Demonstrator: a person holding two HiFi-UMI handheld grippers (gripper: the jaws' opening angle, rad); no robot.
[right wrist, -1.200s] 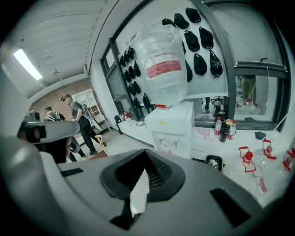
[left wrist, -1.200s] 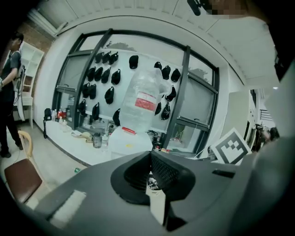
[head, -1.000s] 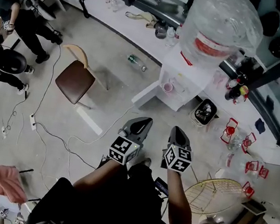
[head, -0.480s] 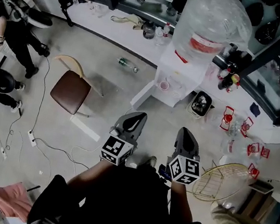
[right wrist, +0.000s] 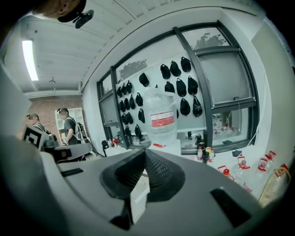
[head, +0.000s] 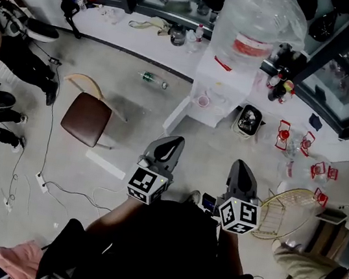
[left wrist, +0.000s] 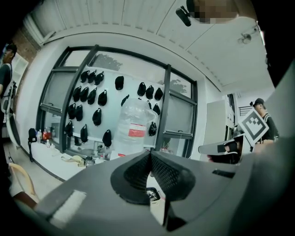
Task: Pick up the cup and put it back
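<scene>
A small pink cup [head: 203, 101] stands in the niche of the white water dispenser [head: 219, 87], under its big clear bottle [head: 261, 24]. Both grippers are held out in front of me, well short of the dispenser and apart from the cup. In the head view my left gripper [head: 175, 141] is shut with nothing in it, and my right gripper [head: 241, 164] is shut and empty too. In the left gripper view the closed left gripper [left wrist: 150, 154] points at the bottle [left wrist: 133, 126] and hides the cup. The right gripper [right wrist: 145, 152] also faces the bottle [right wrist: 162, 117].
A brown chair [head: 86, 118] stands on the floor at left, with a plastic bottle [head: 152, 78] lying beyond it. A black bin [head: 248, 121] sits right of the dispenser, red-topped containers [head: 306, 140] further right, a wire basket [head: 287, 212] near my right. Cables [head: 43, 180] and people [head: 8, 30] are at left.
Both grippers have risen and stay shut. In the head view the right gripper has shifted down and right, and the dispenser has drifted up and left.
</scene>
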